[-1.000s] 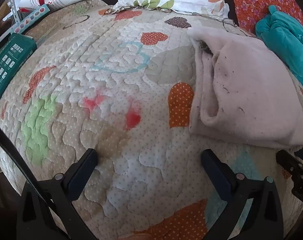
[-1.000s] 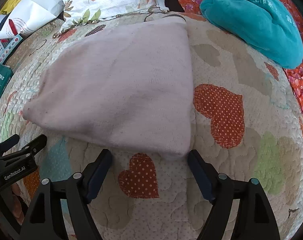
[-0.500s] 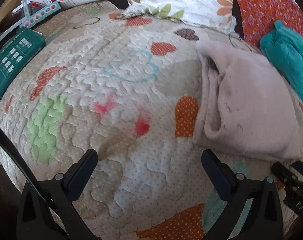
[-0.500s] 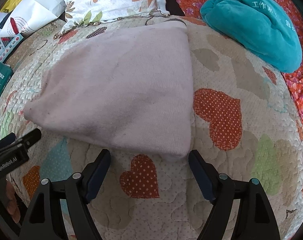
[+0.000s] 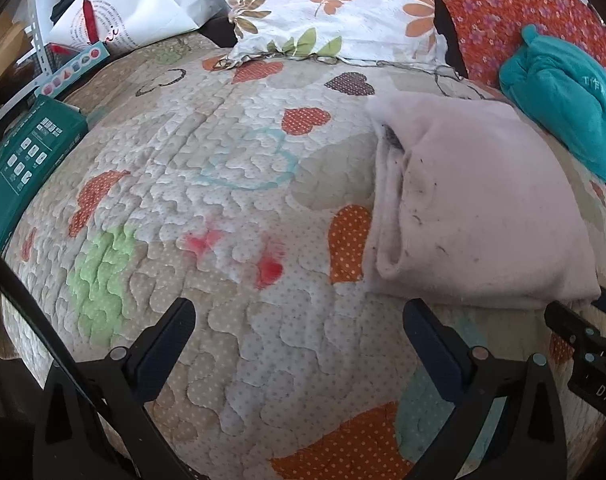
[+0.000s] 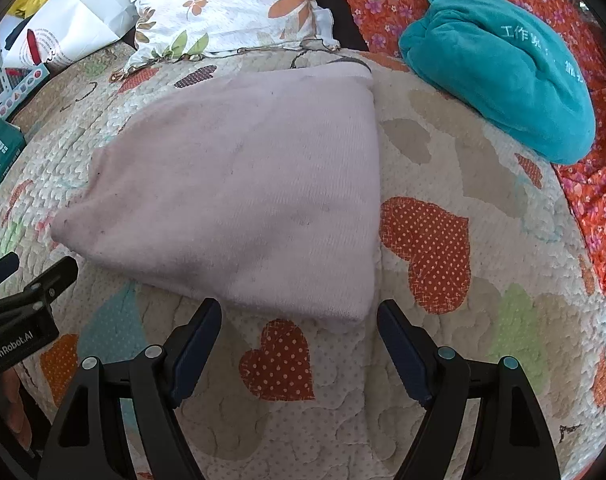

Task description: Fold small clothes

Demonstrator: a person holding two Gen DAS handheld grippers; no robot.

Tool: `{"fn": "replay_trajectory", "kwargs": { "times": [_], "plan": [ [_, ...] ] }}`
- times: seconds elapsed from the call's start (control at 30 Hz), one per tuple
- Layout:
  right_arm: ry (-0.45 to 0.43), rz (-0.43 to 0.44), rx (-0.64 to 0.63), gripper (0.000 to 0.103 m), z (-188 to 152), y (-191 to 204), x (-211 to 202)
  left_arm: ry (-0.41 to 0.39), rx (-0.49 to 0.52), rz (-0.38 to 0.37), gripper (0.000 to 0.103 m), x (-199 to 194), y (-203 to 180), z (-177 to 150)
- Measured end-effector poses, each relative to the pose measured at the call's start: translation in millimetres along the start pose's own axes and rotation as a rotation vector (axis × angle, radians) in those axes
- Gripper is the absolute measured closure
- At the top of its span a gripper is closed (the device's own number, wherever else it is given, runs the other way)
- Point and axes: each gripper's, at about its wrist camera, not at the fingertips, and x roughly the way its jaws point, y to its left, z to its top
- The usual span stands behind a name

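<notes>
Here, folded pale pink garment (image 6: pixel 239 196) flat on quilt (image 6: pixel 443 168), dark lint specks, both grippers (image 5: pixel 299 320) (image 6: pixel 299 316) spread wide, empty.

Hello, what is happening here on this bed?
A person holds a gripper in each hand above a quilt with hearts. A pale pink garment lies folded on it. The right gripper hovers open just before the garment's near edge, touching nothing. The left gripper is open over bare quilt, beside the garment. A teal cloth lies farther back.
</notes>
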Motion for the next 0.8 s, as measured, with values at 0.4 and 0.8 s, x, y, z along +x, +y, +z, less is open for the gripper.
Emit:
{"fn": "replay_trajectory", "kwargs": {
  "times": [0.4, 0.8],
  "plan": [
    [0.003, -0.005, -0.007, 0.018, -1.1, 3.1, 1.3, 0.027, -0.004, -0.012, 0.0, 4.1, -0.8, -1.4],
    [-0.006, -0.006, -0.012, 0.018, -0.5, 5.7, 0.6, 0.03, 0.011, -0.016, 0.0, 4.7, -3.0, -3.1]
  ]
}}
